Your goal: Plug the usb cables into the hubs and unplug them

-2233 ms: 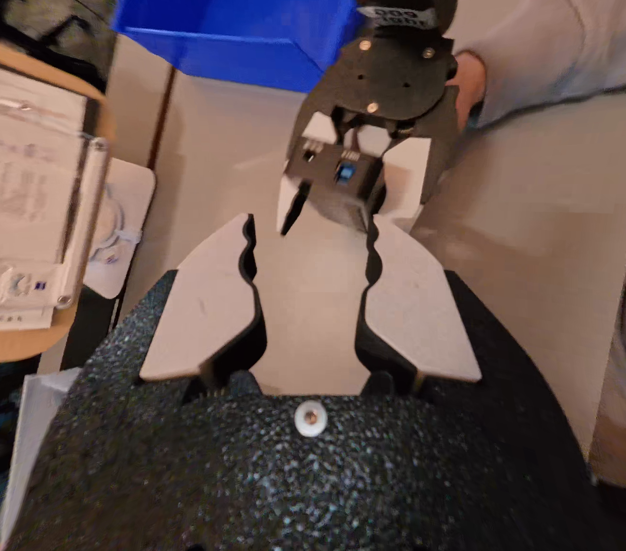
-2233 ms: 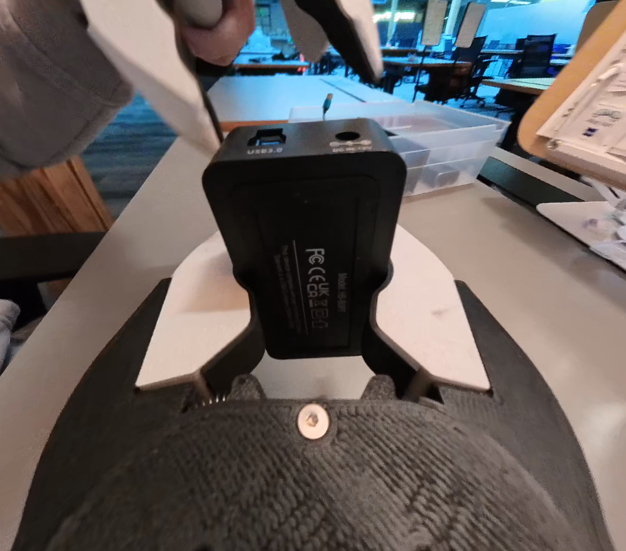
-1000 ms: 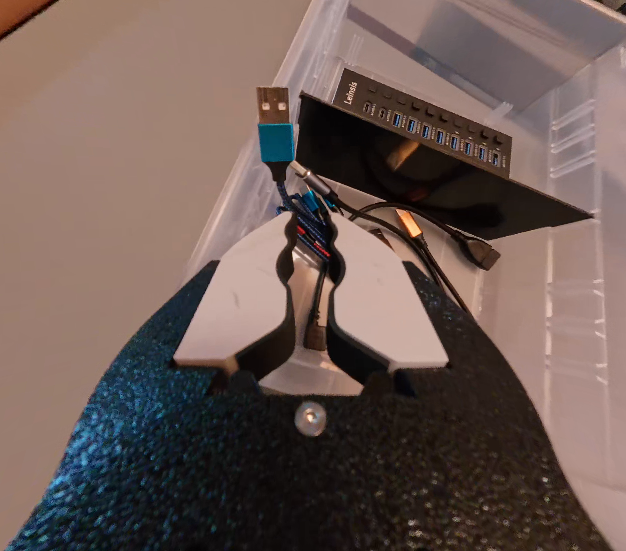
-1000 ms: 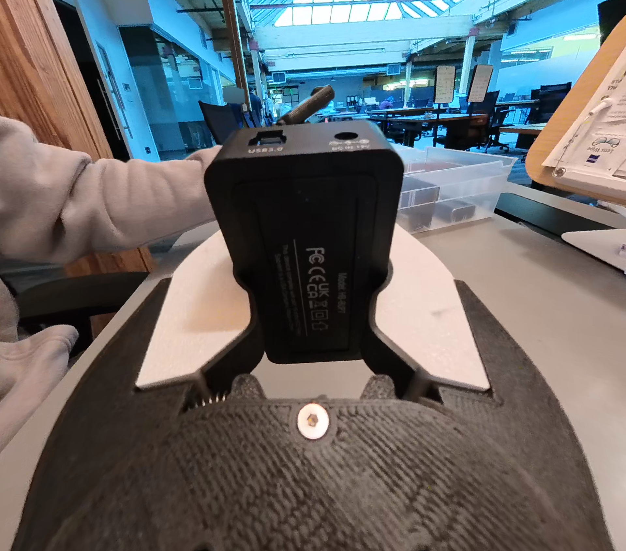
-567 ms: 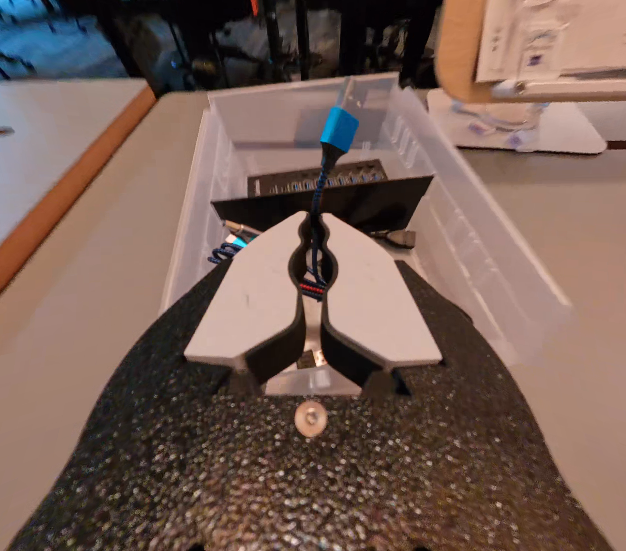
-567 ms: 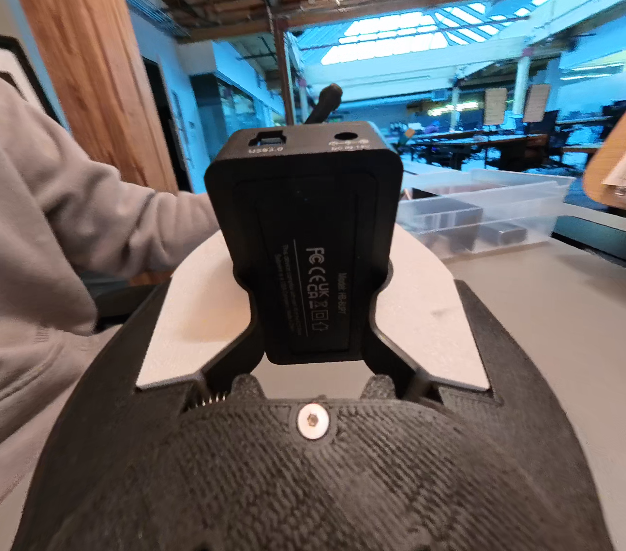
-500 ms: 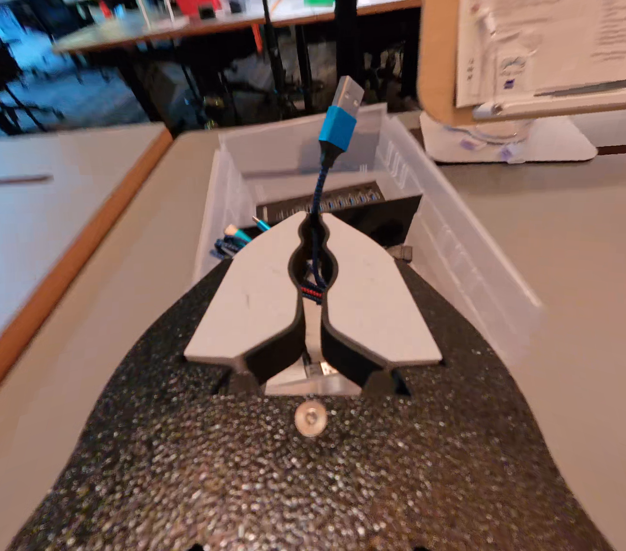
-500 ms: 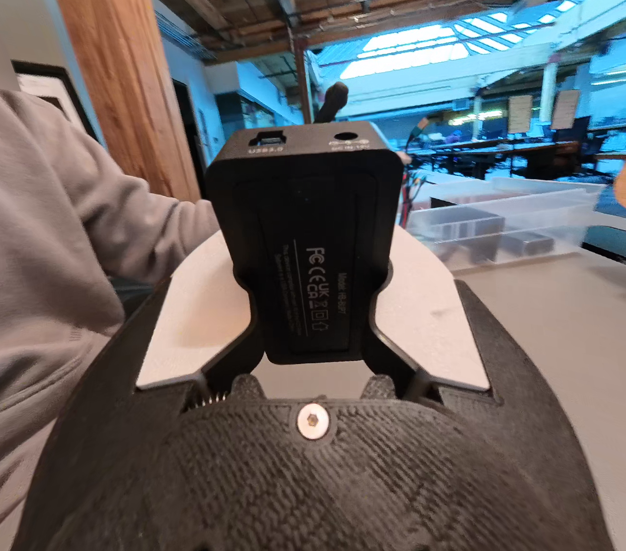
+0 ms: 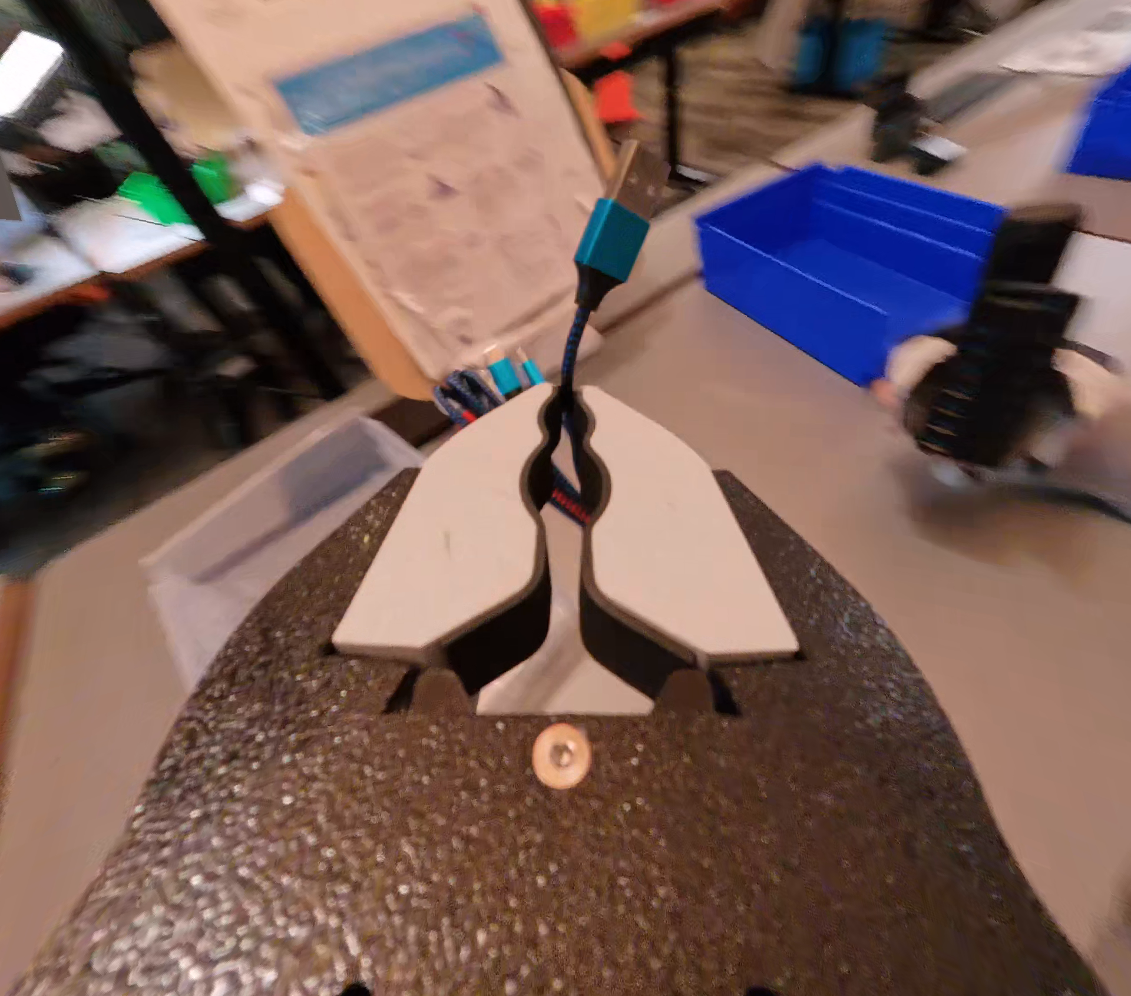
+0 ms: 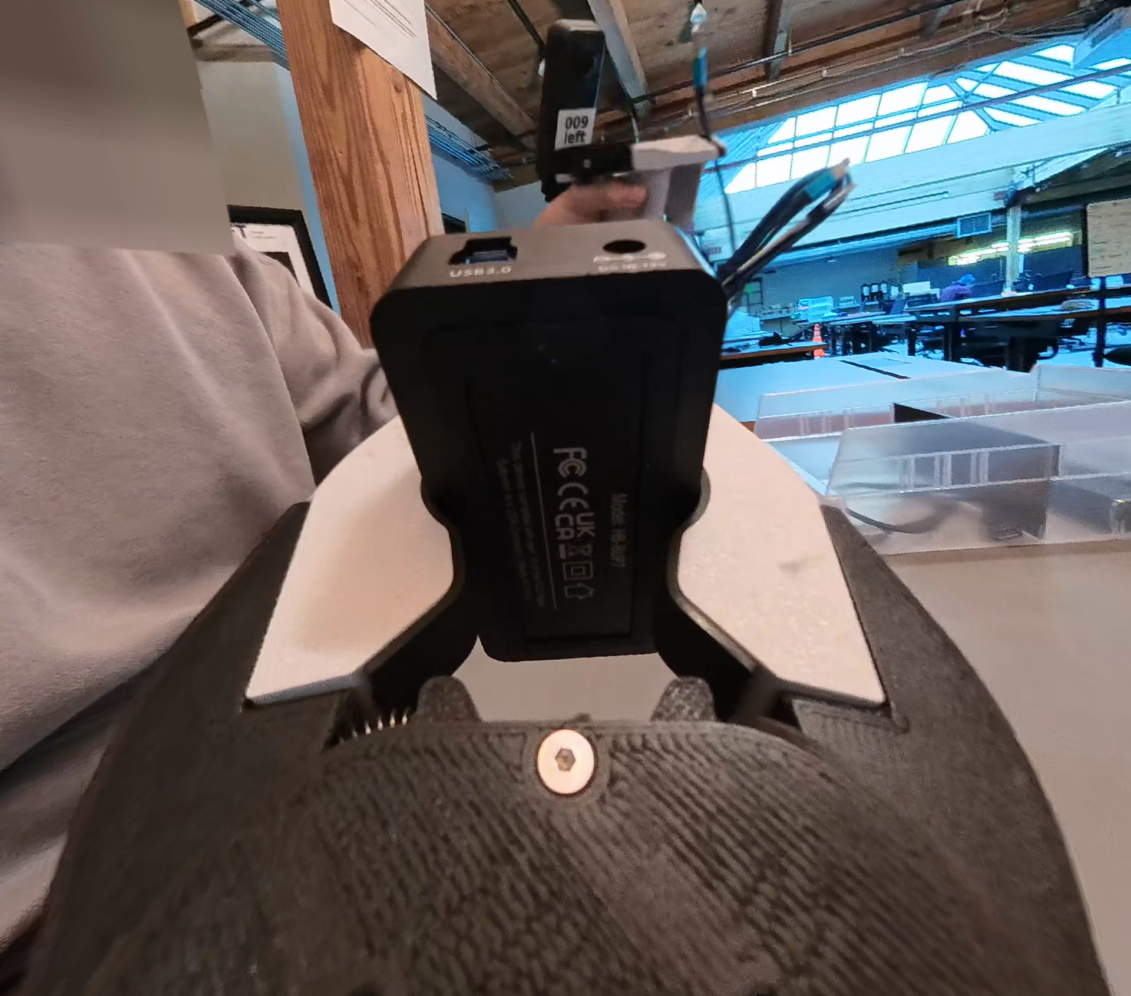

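Note:
My left gripper (image 9: 566, 403) is shut on a blue braided USB cable (image 9: 575, 336). Its teal plug (image 9: 615, 238) with a metal USB-A tip stands up above the fingertips, and other teal plug ends (image 9: 508, 376) of the bundle hang left of them. My right gripper (image 10: 551, 483) is shut on a black USB hub (image 10: 551, 416), held upright with its end ports on top. In the left wrist view the right gripper with the hub (image 9: 991, 373) shows blurred at the right. In the right wrist view the left gripper (image 10: 649, 165) is raised behind the hub, cables (image 10: 789, 220) dangling from it.
A blue bin (image 9: 844, 263) stands on the grey table (image 9: 857, 569) at the back right. A clear plastic box (image 9: 275, 489) lies left of my left gripper, and shows in the right wrist view (image 10: 955, 452) with a dark hub inside. A tilted clipboard (image 9: 379, 110) stands behind. A grey sleeve (image 10: 153, 416) fills the left.
My left gripper has lifted the blue cable out of the clear box and swung right toward the blue bin and the right gripper. The right gripper keeps its hold on the hub, tilted upward.

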{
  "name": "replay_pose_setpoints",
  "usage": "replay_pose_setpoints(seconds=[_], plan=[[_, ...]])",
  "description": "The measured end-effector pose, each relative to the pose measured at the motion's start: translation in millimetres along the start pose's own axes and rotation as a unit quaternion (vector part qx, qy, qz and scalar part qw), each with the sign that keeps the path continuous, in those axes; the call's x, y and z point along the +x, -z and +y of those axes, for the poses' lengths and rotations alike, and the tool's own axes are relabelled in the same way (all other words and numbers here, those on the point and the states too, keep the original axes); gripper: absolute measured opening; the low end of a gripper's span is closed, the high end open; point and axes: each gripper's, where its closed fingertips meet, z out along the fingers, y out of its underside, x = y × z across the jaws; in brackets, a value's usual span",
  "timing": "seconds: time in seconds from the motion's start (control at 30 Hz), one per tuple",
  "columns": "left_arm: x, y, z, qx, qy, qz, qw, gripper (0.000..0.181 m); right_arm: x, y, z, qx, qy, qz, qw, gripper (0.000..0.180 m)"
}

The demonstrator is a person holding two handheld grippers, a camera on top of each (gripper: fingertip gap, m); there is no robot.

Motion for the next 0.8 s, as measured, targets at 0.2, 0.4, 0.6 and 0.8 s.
replay_pose_setpoints(seconds=[0.2, 0.4, 0.6, 0.8], plan=[[76.5, -38.3, 57.5, -0.056, 0.001, 0.174, 0.983, 0.003, 7.1, -0.9, 4.8, -0.020, 0.016, 0.029, 0.999, 0.074], [55.5, -96.2, 97.0, -0.071, -0.081, 0.032, 0.994, 0.003, 15.7, 0.3, 9.6, -0.040, 0.039, 0.065, 0.996, 0.074], [70.5, -114.7, 120.9, -0.055, -0.329, -0.123, 0.935, 0.003, 26.1, 10.1, 1.5, -0.042, 0.068, 0.111, 0.991, 0.074], [145.5, -113.3, 206.5, -0.160, -0.390, 0.029, 0.906, 0.004, 31.7, 17.2, 4.2, -0.051, 0.062, 0.121, 0.989, 0.074]])
